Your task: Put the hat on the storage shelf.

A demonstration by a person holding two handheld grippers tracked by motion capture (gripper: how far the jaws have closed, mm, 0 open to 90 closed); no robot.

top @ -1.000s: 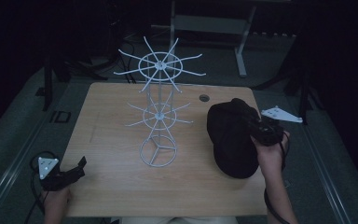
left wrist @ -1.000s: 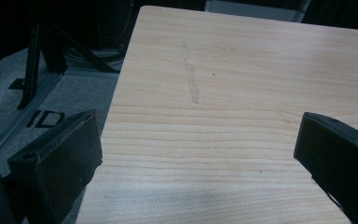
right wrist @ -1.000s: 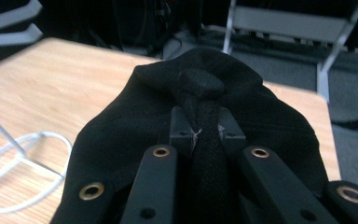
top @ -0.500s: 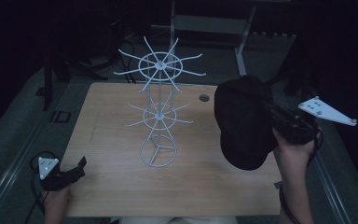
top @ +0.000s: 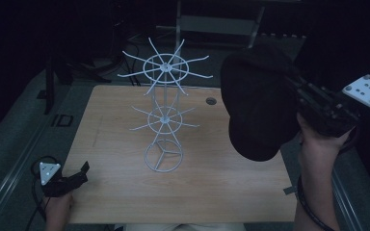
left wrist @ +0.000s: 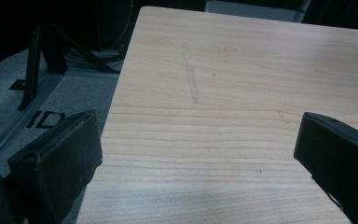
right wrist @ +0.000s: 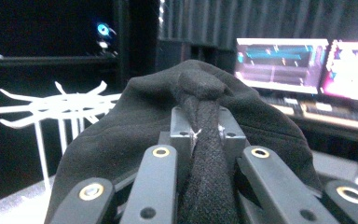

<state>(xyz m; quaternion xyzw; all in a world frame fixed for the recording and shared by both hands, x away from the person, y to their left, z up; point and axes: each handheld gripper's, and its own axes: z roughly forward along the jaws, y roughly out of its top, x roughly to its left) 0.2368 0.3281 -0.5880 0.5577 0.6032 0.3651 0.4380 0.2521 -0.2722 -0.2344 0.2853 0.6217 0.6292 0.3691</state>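
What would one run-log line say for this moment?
right gripper: shut on black hat, held above table | left gripper: open, low over table | white wire rack: bare

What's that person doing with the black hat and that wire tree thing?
A person holds a gripper in each hand. The right gripper has its jaws pinched shut on a black hat, held up in the air beside the top of the white wire rack. The left gripper rests open at the wooden table's near corner, holding nothing.
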